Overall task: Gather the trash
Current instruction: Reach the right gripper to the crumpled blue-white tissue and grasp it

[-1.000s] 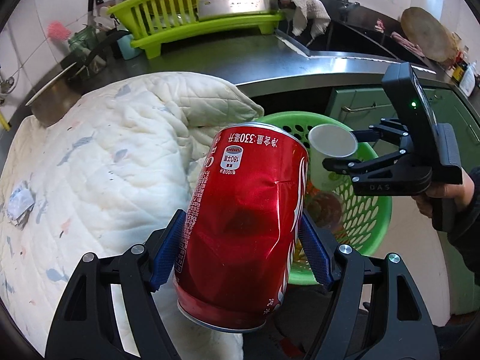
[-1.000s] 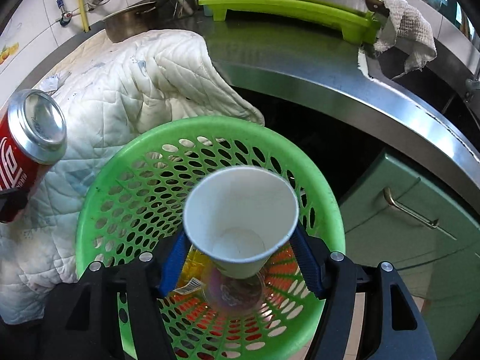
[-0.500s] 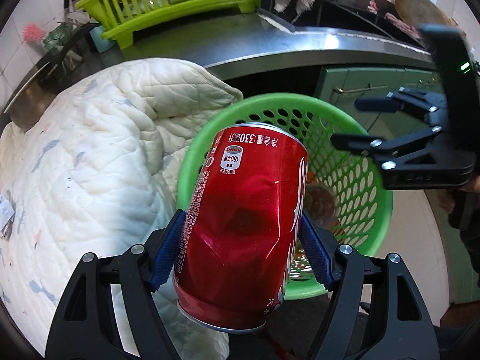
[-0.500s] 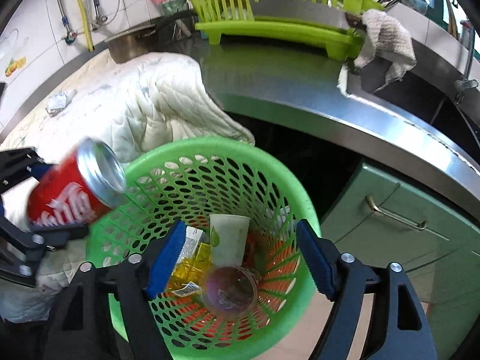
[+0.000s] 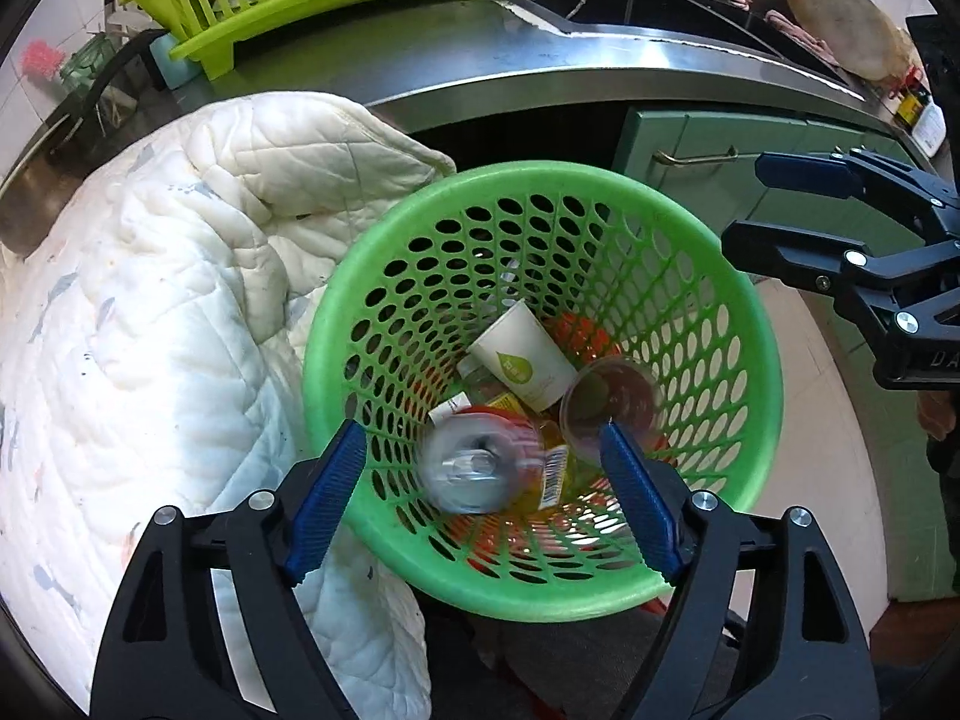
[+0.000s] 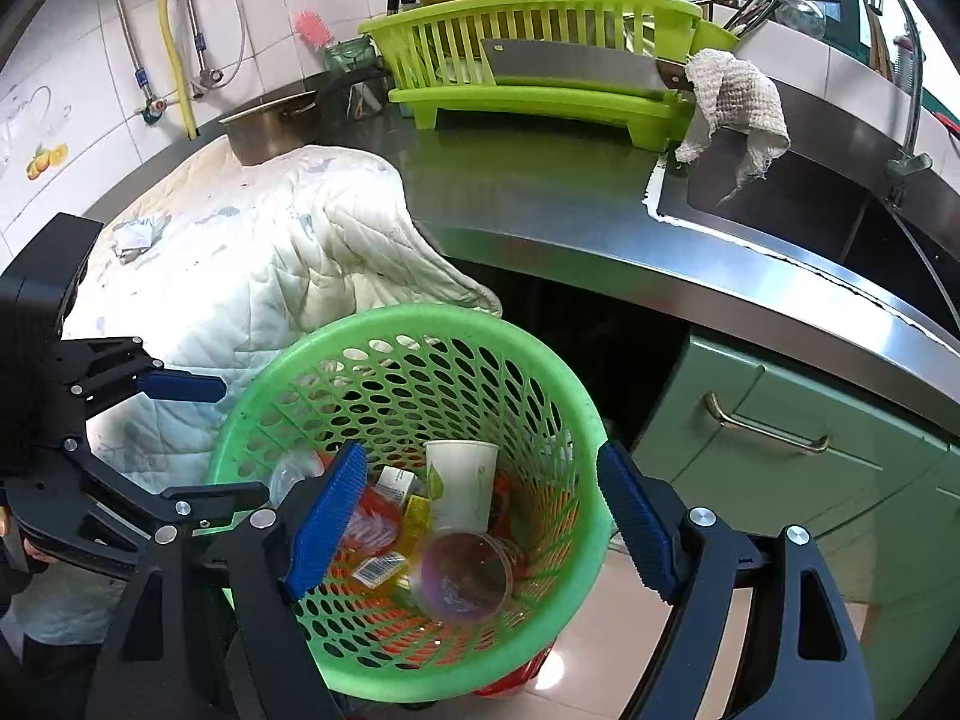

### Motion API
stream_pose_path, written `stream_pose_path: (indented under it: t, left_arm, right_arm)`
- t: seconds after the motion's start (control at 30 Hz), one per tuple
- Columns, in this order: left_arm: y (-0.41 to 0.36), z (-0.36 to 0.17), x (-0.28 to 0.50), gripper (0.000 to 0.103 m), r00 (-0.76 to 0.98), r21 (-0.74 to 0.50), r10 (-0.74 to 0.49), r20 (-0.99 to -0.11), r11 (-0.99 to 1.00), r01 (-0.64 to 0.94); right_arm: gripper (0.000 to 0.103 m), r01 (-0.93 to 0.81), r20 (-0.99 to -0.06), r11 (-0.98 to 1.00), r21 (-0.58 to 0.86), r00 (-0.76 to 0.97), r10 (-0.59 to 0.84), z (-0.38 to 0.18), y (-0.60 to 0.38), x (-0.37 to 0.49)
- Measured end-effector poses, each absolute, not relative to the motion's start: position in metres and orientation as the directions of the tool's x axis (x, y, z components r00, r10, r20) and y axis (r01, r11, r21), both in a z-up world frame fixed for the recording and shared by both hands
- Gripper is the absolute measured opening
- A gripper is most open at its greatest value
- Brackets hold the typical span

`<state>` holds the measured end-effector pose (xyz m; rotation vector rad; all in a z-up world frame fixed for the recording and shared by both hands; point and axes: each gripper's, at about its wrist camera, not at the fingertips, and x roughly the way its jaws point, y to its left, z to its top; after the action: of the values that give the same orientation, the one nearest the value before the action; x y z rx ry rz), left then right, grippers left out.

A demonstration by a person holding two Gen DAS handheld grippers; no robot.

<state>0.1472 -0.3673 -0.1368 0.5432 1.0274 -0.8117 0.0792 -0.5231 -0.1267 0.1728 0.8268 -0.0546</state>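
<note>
Left gripper is spread wide w/ nothing between its blue pads, hanging over the green basket. Right gripper is likewise wide apart and empty, above the same basket.

Left wrist view only: red can, blurred, top end up, inside the basket near its left wall, beside the white paper cup and a clear plastic cup. In the right wrist view the left gripper's lower finger and the right gripper's own left pad cover most of that spot; only a pale blur shows there, can't tell what.

Right wrist view only: crumpled paper scrap on the white quilt, plus cleaver in the dish rack, rag at the sink edge.
</note>
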Motion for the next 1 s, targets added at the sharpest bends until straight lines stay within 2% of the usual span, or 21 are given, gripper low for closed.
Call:
stream_pose_path:
  t: [0.27, 0.53, 1.0]
  left_arm:
    - [-0.340, -0.114, 0.152, 0.080, 0.320, 0.030, -0.352, -0.880, 0.631, 0.775]
    - [-0.281, -0.083, 0.162, 0.080, 0.409, 0.045, -0.349, -0.843, 0.712, 0.701]
    - [-0.128, -0.051, 0.202, 0.081, 0.554, 0.061, -0.224, -0.802, 0.892, 0.448]
  right_arm:
    - [0.076, 0.087, -0.722, 0.989, 0.123, 0.691, 0.028, -0.113, -0.511, 0.082]
    - [0.076, 0.005, -0.704, 0.995, 0.103, 0.707, 0.069, -0.095, -0.477, 0.096]
    - [0.076, -0.225, -0.686, 0.970, 0.089, 0.692, 0.223, -0.071, -0.371, 0.159]
